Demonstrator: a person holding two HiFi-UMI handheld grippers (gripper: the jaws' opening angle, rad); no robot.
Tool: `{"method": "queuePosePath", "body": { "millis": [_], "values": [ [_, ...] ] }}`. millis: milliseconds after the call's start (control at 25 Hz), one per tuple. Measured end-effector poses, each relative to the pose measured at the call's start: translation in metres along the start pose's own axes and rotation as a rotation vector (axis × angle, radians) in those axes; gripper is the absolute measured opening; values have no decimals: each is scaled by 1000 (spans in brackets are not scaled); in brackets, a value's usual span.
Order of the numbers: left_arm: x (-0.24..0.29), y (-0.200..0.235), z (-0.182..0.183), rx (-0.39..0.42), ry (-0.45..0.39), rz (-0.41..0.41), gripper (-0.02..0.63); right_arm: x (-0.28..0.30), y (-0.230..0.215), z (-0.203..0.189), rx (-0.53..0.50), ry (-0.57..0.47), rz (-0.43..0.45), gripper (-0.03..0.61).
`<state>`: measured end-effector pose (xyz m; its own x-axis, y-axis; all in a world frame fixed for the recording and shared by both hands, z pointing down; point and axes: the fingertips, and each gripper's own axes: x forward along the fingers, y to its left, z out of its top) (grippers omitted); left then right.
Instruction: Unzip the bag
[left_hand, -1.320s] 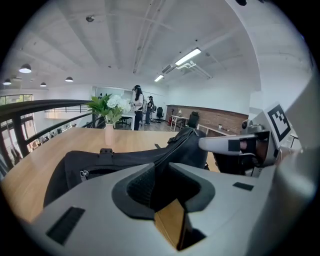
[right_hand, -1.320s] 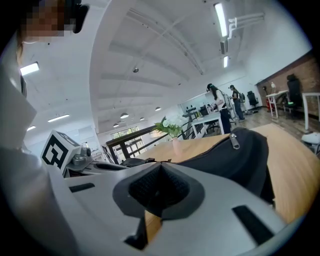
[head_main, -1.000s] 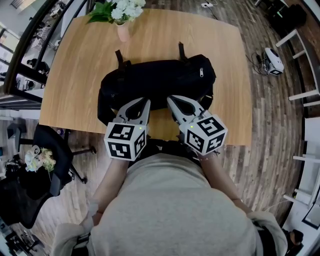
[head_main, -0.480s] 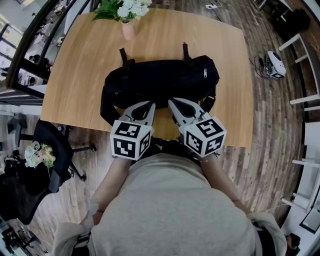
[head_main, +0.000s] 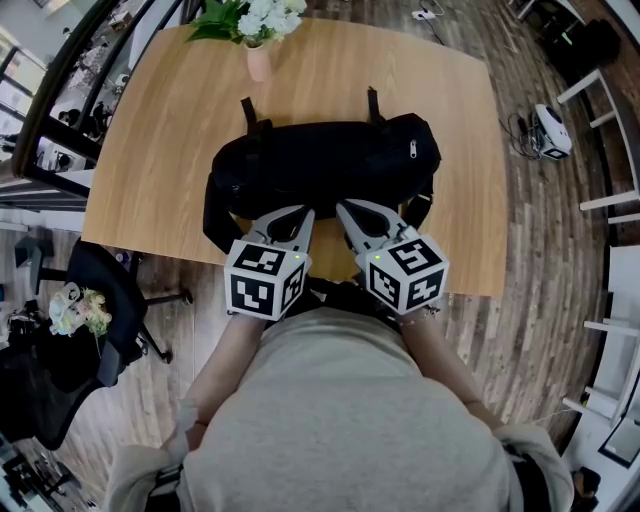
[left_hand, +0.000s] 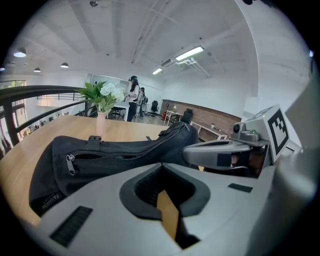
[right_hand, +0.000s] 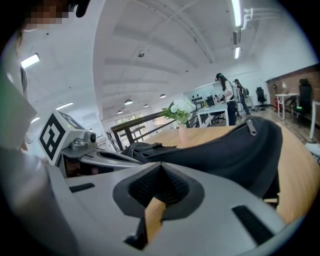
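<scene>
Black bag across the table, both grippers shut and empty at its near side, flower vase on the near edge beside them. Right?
Not quite: the head view shows the flower vase at the far edge of the table, beyond the bag. The rest holds: the left gripper and right gripper are shut and empty at the bag's near side.

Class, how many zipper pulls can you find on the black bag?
2. One zipper pull hangs at the bag's left end, on its near side; the other pull sits on top near the right end. Others may be hidden.
</scene>
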<state>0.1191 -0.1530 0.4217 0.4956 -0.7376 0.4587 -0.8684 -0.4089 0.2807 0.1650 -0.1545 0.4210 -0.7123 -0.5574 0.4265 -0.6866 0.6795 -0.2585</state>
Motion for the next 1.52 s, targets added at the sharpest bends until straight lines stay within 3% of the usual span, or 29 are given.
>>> {"method": "queuePosePath", "body": {
  "millis": [1520],
  "values": [
    [8, 2, -13, 15, 58, -3, 17, 8, -3, -14, 22, 44, 15, 6]
  ]
}}
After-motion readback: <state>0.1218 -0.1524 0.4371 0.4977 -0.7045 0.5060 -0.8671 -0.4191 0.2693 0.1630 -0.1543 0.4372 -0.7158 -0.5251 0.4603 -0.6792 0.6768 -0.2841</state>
